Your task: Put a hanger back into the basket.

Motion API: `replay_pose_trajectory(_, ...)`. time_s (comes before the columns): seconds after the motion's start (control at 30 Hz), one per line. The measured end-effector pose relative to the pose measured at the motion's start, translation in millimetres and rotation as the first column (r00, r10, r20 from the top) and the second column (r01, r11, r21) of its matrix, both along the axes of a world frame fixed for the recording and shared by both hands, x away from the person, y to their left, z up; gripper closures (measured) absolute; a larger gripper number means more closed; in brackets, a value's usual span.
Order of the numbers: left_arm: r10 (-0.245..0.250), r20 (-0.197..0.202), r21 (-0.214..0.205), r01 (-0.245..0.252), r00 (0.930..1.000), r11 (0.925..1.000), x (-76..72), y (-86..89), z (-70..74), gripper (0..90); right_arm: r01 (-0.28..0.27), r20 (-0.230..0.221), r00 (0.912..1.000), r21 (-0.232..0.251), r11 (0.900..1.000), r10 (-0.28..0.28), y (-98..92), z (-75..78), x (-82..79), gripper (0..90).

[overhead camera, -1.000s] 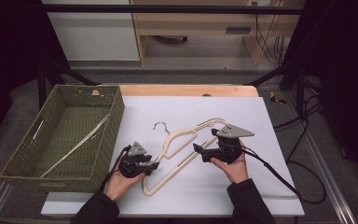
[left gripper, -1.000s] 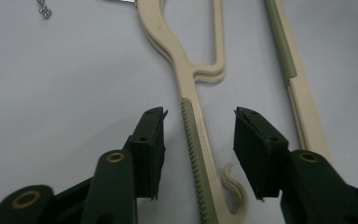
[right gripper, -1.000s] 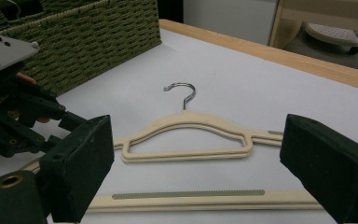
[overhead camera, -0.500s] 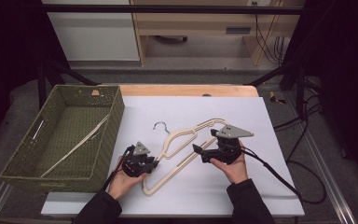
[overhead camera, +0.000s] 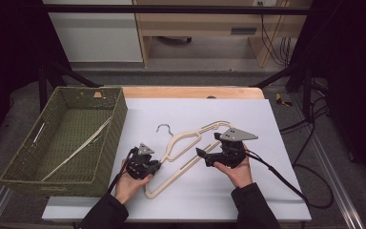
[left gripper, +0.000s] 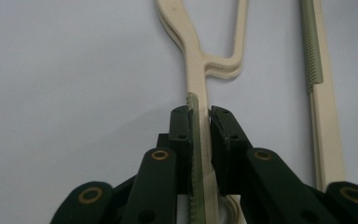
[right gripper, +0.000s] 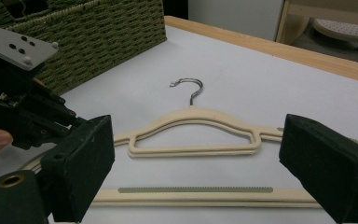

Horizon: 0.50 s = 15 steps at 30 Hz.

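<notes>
I have the left hand-held gripper [overhead camera: 153,167] at the lower left arm of the cream hanger [overhead camera: 190,143], which lies flat on the white sheet of the counter [overhead camera: 276,191], its metal hook [overhead camera: 164,128] pointing toward the far edge. In the left gripper view the jaws have just been closing and now stand on both sides of the hanger's arm, the pads [left gripper: 182,140] pressing on it; I judge this a firm grip taken near the arm's end so the hanger can be lifted or swung from one side. In that view there appear to be two hangers stacked, their outlines slightly offset. My right hand-held gripper [overhead camera: 201,153] sits at the hanger's lower bar with its jaws spread wide and nothing between them; in the right gripper view the bar with its ribbed strip [right gripper: 196,190] passes below the open pads. I read this as a ready position to steady or take the other side. The woven basket [overhead camera: 102,167] stands just left of my left hand, already holding a thin stick-like piece [overhead camera: 78,149]. Its near wall is the closest obstruction; the sheet to the right and toward the far edge offers free room for moving.
</notes>
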<state>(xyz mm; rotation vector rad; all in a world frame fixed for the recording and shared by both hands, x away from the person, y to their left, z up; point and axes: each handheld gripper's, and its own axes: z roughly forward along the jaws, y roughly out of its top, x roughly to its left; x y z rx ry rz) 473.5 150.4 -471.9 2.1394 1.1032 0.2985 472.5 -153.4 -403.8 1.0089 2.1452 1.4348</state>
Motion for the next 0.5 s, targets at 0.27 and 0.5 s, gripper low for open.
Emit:
replay_pose_trajectory(0.27,0.021,0.064,-0.027,-0.020,0.9977,0.9994,-6.4,3.9,10.0,79.5,-0.008,-0.009,0.9999,0.003,1.0000,0.008,1.3,-1.4,1.5,12.0)
replay_pose_trajectory(0.5,0.017,0.130,-0.021,-0.014,0.9914,0.9997,-14.7,6.1,25.3,79.6,-0.024,-0.026,0.9994,0.003,0.9997,0.024,9.6,-5.0,7.7,14.2)
